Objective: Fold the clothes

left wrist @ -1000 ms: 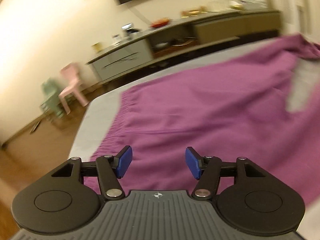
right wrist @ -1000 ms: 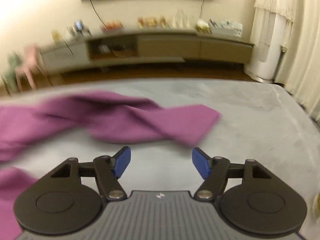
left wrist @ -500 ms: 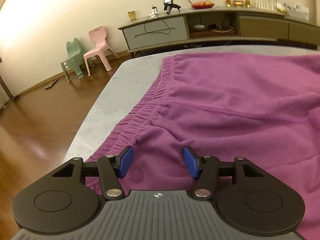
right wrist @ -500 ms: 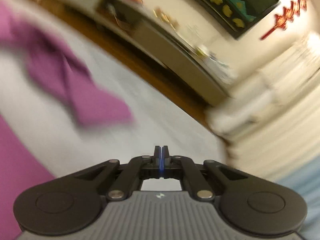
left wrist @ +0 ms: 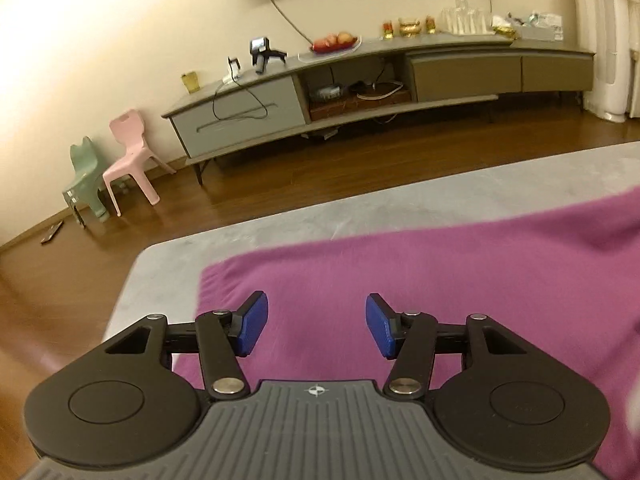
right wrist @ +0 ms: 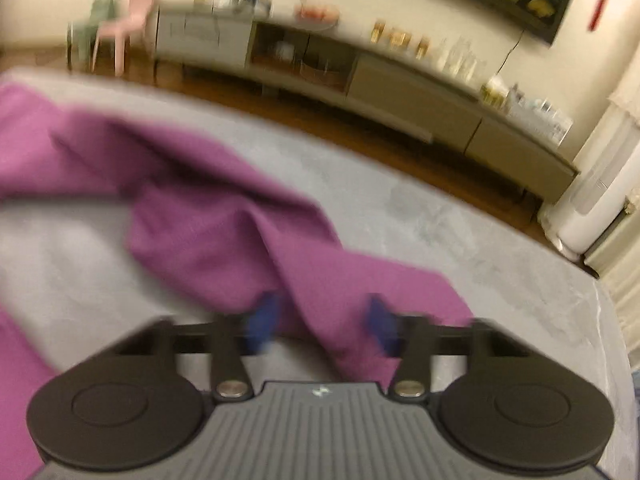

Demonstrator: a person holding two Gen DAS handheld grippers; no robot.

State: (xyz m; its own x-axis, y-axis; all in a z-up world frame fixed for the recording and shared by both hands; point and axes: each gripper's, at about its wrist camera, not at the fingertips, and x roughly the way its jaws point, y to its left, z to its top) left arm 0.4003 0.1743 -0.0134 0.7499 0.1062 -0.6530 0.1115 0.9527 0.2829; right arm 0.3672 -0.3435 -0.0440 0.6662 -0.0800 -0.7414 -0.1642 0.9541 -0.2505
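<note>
Purple fleece trousers (left wrist: 420,280) lie spread on a grey table (left wrist: 360,216). My left gripper (left wrist: 316,326) is open and hovers just over the cloth near its left edge, with nothing between the blue pads (left wrist: 252,328). In the blurred right wrist view, a twisted leg of the purple trousers (right wrist: 224,216) runs from the upper left down to my right gripper (right wrist: 322,324). That gripper is open, its jaws wide apart on either side of the leg's end. More purple cloth (right wrist: 16,380) shows at the lower left.
The grey table's left edge (left wrist: 124,292) drops to a wooden floor (left wrist: 60,288). Beyond the far edge stand a long low cabinet (left wrist: 400,80) and two small plastic chairs (left wrist: 120,160). A white appliance (right wrist: 592,208) stands at the right.
My right gripper went from open to shut and is open again, now over the end of the trouser leg. My left gripper stayed open and moved over the cloth; its view swung up.
</note>
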